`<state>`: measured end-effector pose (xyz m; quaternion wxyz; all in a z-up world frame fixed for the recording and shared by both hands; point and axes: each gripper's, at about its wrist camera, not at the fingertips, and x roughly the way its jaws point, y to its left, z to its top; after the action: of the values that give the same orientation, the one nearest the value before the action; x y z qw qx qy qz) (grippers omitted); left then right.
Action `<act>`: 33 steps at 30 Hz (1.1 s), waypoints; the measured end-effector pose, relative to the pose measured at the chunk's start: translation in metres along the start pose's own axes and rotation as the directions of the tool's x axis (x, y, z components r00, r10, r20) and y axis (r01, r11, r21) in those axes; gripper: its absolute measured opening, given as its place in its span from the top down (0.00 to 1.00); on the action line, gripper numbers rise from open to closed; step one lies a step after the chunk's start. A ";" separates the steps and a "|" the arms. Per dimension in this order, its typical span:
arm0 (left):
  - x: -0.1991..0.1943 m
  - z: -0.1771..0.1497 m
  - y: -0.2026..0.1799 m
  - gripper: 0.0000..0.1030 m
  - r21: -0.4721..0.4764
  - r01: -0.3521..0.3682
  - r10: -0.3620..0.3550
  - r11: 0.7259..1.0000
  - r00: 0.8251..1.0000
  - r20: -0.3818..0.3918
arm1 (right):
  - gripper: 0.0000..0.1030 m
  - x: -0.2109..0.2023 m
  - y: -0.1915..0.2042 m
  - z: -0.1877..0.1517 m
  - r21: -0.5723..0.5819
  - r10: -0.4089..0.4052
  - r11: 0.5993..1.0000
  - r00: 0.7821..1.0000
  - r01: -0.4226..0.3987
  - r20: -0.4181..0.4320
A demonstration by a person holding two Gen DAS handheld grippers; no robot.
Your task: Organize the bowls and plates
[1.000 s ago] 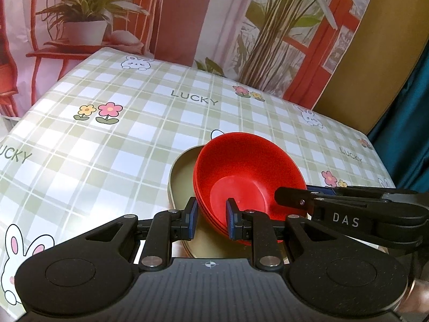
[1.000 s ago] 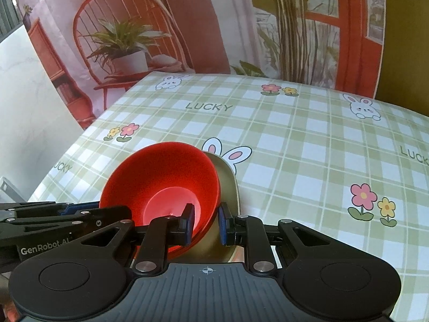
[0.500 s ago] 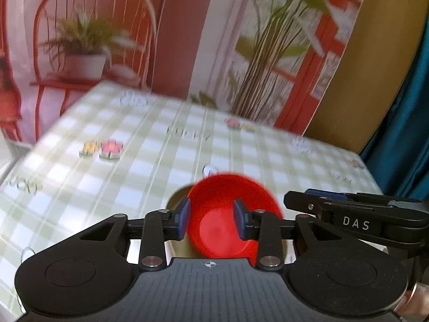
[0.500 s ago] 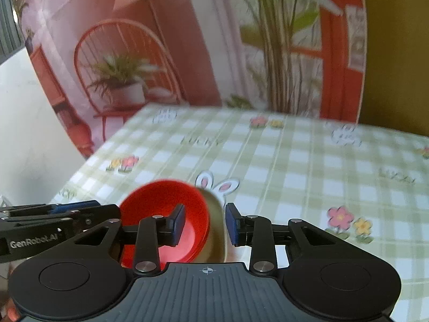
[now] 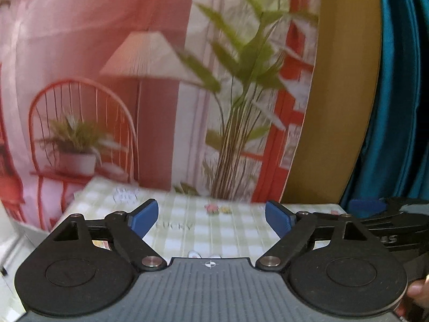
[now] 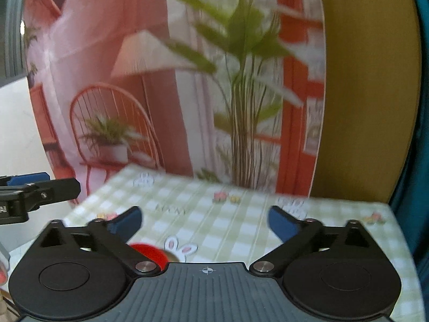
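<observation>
the left claw [image 5: 210, 218] hangs above the checked tabletop [image 5: 214, 230], its jaws opening wide with nothing between them. the right claw [image 6: 205, 221] is likewise spreading, empty. below its left finger, a sliver of the red bowl [image 6: 147, 252] sits on the tabletop against a tan plate [image 6: 171, 257].

Both wrist views are evenly and softly lit, with no hard shadows or glare. Motion blur smears the printed backdrop [image 5: 166, 86] and the checked tablecloth [image 6: 236, 222], while the near gripper bodies stay sharp. Fisheye distortion bends straight lines outward and darkens the corners.
</observation>
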<state>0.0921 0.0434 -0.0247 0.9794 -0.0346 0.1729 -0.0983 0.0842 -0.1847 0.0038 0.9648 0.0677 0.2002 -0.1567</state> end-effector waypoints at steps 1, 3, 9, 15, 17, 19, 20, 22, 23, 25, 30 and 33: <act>-0.003 0.003 -0.004 0.13 0.010 -0.010 0.010 1.000 1.000 0.011 | 0.00 -0.007 0.000 0.004 -0.006 -0.005 1.000 1.000 0.005 0.011; -0.012 0.009 -0.010 0.12 0.022 -0.027 0.027 0.999 0.999 0.031 | 0.00 -0.020 -0.001 0.011 -0.008 -0.009 1.000 1.000 0.009 0.030; -0.042 0.029 -0.023 0.10 0.043 -0.082 0.077 0.996 0.992 0.097 | 0.00 -0.056 0.000 0.026 -0.013 -0.017 1.000 0.996 0.018 0.090; -0.077 0.047 -0.038 0.09 0.085 -0.092 0.076 0.992 0.982 0.172 | 0.00 -0.088 0.001 0.042 0.009 -0.018 1.000 0.988 0.017 0.153; -0.085 0.052 -0.041 0.09 0.085 -0.092 0.076 0.992 0.981 0.177 | 0.00 -0.097 0.003 0.046 0.006 -0.024 1.000 0.984 0.023 0.174; -0.091 0.056 -0.044 0.09 0.092 -0.093 0.076 0.991 0.982 0.174 | 0.00 -0.107 0.004 0.050 0.005 -0.031 1.000 0.981 0.031 0.194; -0.093 0.058 -0.045 0.09 0.094 -0.095 0.077 0.991 0.982 0.174 | 0.00 -0.111 0.005 0.051 0.005 -0.033 0.999 0.979 0.032 0.201; -0.098 0.060 -0.047 0.09 0.092 -0.098 0.080 0.991 0.980 0.183 | 0.00 -0.118 0.006 0.054 0.007 -0.036 0.999 0.976 0.035 0.213; -0.099 0.060 -0.047 0.09 0.089 -0.101 0.083 0.991 0.979 0.187 | 0.00 -0.121 0.007 0.055 0.007 -0.037 0.999 0.976 0.037 0.216; -0.102 0.061 -0.048 0.09 0.080 -0.110 0.093 0.991 0.977 0.193 | 0.00 -0.125 0.007 0.057 0.006 -0.041 0.999 0.975 0.041 0.219; -0.106 0.064 -0.050 0.09 0.070 -0.108 0.094 0.992 0.977 0.190 | 0.00 -0.134 0.009 0.058 0.009 -0.041 0.999 0.972 0.040 0.233; -0.109 0.064 -0.051 0.09 0.073 -0.116 0.100 0.991 0.974 0.202 | 0.00 -0.137 0.010 0.058 0.012 -0.043 0.999 0.970 0.041 0.238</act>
<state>0.0049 0.0177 0.0762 0.9962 0.0064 0.0719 -0.0482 -0.0105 -0.1493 0.1133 0.9781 0.0474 0.0839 -0.1846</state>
